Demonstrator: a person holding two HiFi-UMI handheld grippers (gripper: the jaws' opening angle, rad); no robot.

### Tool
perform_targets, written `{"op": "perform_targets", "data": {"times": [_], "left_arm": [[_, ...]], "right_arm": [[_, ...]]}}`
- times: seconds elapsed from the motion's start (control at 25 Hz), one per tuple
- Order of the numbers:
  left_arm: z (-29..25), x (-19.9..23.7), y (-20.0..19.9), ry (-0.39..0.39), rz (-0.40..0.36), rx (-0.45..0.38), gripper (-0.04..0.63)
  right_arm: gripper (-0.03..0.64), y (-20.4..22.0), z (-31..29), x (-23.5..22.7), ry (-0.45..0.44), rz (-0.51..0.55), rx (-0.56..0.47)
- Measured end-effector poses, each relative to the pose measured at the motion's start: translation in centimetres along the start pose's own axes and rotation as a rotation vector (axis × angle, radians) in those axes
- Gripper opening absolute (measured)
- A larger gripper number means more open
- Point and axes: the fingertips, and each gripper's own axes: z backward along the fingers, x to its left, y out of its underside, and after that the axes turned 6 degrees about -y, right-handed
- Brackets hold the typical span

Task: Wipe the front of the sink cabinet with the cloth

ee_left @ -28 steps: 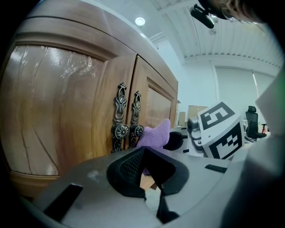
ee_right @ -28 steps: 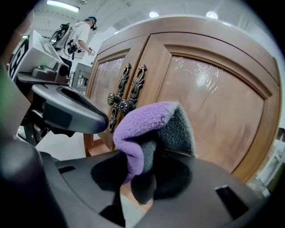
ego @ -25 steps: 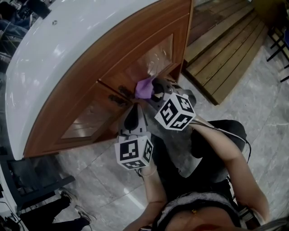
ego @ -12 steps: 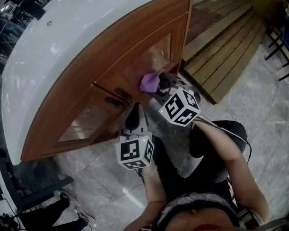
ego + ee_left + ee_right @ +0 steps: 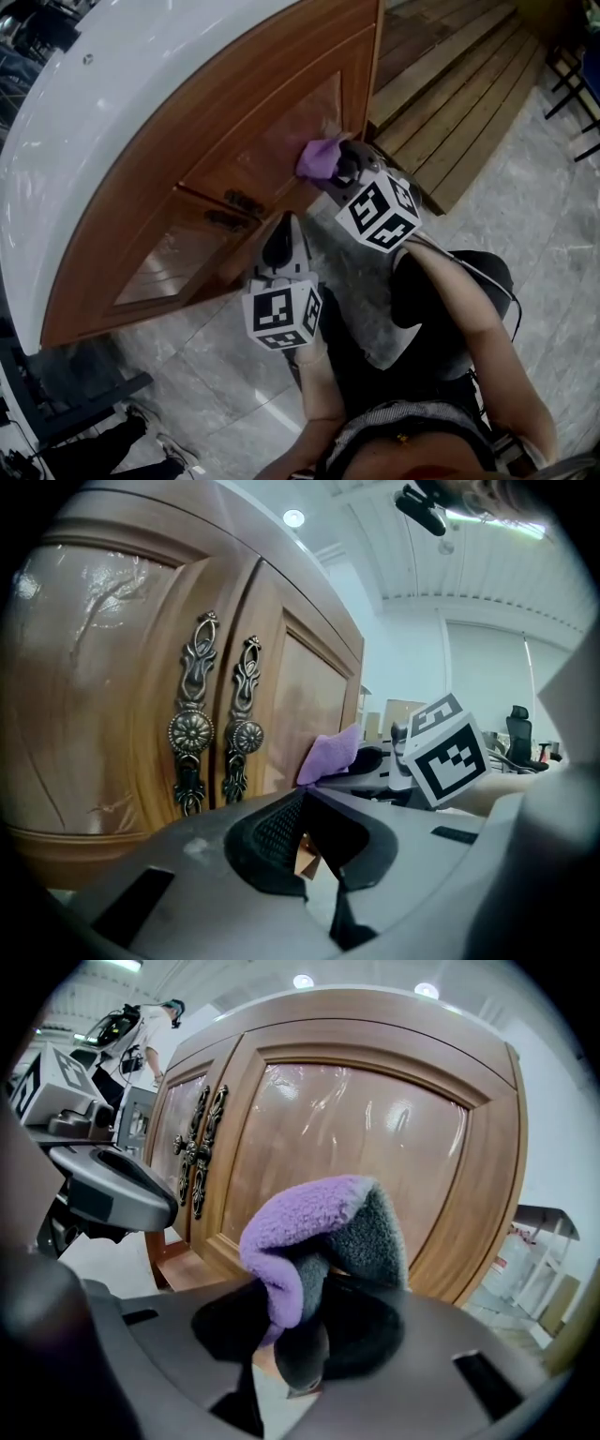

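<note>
head view | cloth [image 5: 317, 157] half hidden by right gripper [image 5: 343, 168] | maybe touching cabinet [image 5: 248, 108]

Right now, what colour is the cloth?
Cloth: purple, grey inside; best in right gripper view.

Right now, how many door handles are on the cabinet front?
2. Side by side at the centre seam of the cabinet: the left handle and the right handle. The cloth covers only plain panel, so none looks hidden.
</note>
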Motion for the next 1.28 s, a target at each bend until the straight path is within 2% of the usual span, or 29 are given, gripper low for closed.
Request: {"op": "perform_targets", "data": {"times": [0.72, 0.92, 1.08, 1.28], "left_arm": [[-2.1, -2.3, 0.4, 0.052, -0.008, 0.022, 0.000], [-2.1, -2.8, 0.6, 0.067, -0.007, 0.028, 0.000], [-1.9, -2.7, 0.6, 0.067, -0.013, 0.032, 0.000], [-1.6, -2.0, 0.5, 0.055, -0.018, 0.026, 0.000]], "right_arm": [[0.186, 3.5, 2.0, -6.2, 0.122, -0.115, 0.028], [0.186, 4.0, 2.3, -7.1, 0.150, -0.120, 0.054], [0.186, 5.7, 2.7, -8.1, 0.205, -0.085, 0.133], [0.187, 5.8, 2.3, -8.3, 0.205, -0.118, 0.138]]}}
